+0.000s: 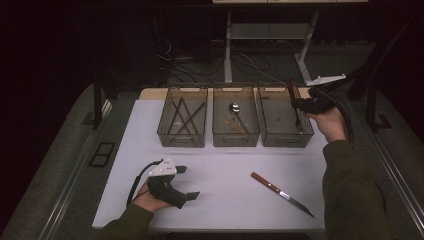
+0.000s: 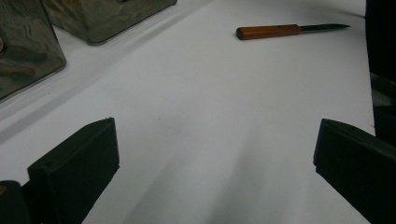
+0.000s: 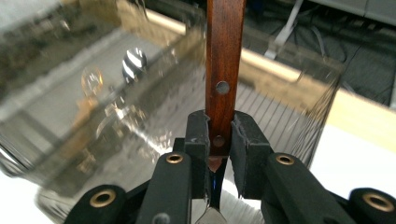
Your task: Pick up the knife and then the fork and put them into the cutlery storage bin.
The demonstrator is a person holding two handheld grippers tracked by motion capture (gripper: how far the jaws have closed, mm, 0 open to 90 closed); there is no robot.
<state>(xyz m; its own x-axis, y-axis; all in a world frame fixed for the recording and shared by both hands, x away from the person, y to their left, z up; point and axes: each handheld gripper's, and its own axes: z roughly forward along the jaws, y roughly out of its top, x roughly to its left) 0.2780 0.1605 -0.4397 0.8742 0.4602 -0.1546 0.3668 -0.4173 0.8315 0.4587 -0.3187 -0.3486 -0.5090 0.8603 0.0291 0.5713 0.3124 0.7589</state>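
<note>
A white table (image 1: 220,195) in a dark room carries three clear bins in a row. The right gripper (image 3: 219,135) is clamped on the wooden handle of a fork (image 3: 224,60), holding it over the right bin (image 1: 285,135), metal end pointing down into it. Left of that bin, the middle bin (image 1: 235,135) holds a spoon (image 1: 234,107); the left bin (image 1: 182,135) holds dark sticks. Nearer the person than the right bin lies a wooden-handled knife (image 1: 281,193). The left gripper (image 1: 186,182) rests on the table far left of the knife, jaws wide apart, nothing between them.

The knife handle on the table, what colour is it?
Reddish-brown wood on the knife handle, clearest in the left gripper view.
</note>
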